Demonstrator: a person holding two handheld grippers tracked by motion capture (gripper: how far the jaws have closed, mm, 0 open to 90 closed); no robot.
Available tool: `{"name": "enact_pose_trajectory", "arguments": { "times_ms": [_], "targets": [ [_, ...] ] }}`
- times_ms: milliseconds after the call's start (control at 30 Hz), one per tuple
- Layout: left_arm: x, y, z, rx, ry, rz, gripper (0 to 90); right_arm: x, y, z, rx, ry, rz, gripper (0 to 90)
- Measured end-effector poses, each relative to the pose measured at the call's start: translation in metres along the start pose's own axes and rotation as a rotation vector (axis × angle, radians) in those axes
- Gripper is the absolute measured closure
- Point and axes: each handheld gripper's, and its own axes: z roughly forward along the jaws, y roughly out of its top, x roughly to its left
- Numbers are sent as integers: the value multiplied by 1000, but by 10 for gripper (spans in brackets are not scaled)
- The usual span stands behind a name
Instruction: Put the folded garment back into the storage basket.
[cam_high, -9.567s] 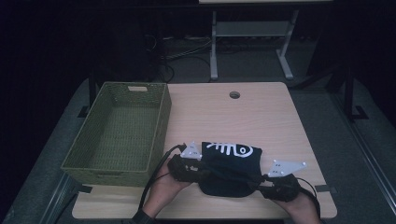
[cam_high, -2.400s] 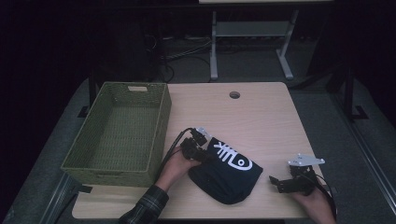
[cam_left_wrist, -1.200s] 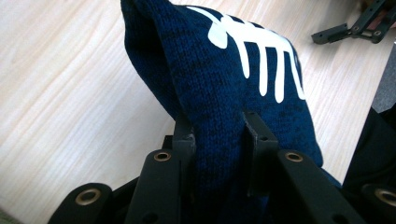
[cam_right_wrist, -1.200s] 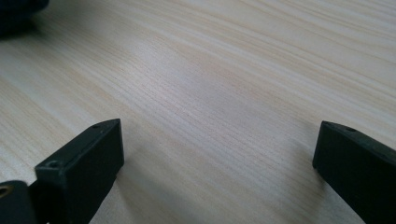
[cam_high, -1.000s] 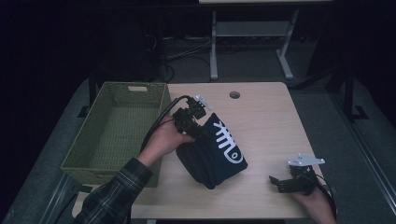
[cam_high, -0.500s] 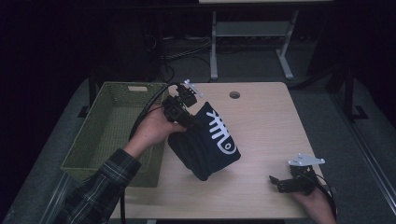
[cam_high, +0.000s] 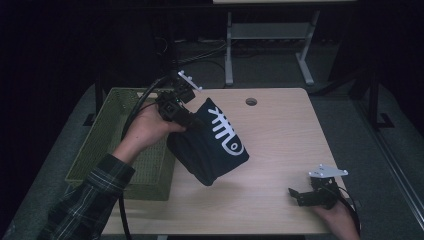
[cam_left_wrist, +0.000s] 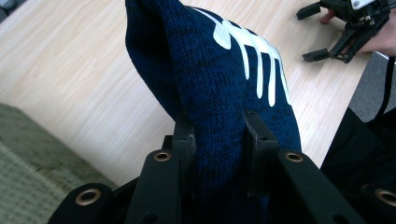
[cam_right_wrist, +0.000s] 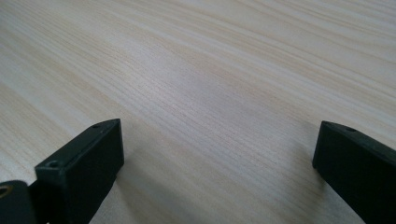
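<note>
While clamped in left tool, navy sweater, white fishbone print, no lettering

Table: we see light wood grain, with a round cable hole near its far edge.
Basket: we see a green woven rectangular one at the table's left side.
Metal frame: we see grey legs and a crossbar beyond the table.
Floor: we see grey carpet around the table.
</note>
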Motion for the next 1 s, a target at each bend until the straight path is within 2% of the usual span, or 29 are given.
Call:
{"name": "enact_pose_trajectory", "arguments": {
  "times_ms": [267,467,1000],
  "targets": [
    [7,-5,-32,-24,51,-25,709,0,0,0,0,0,0,16],
    [15,-10,-48,-35,76,-42,709,0,0,0,0,0,0,17],
    [39,-47,-100,-103,165,-149,709,0,0,0,0,-1,2,17]
  ]
}}
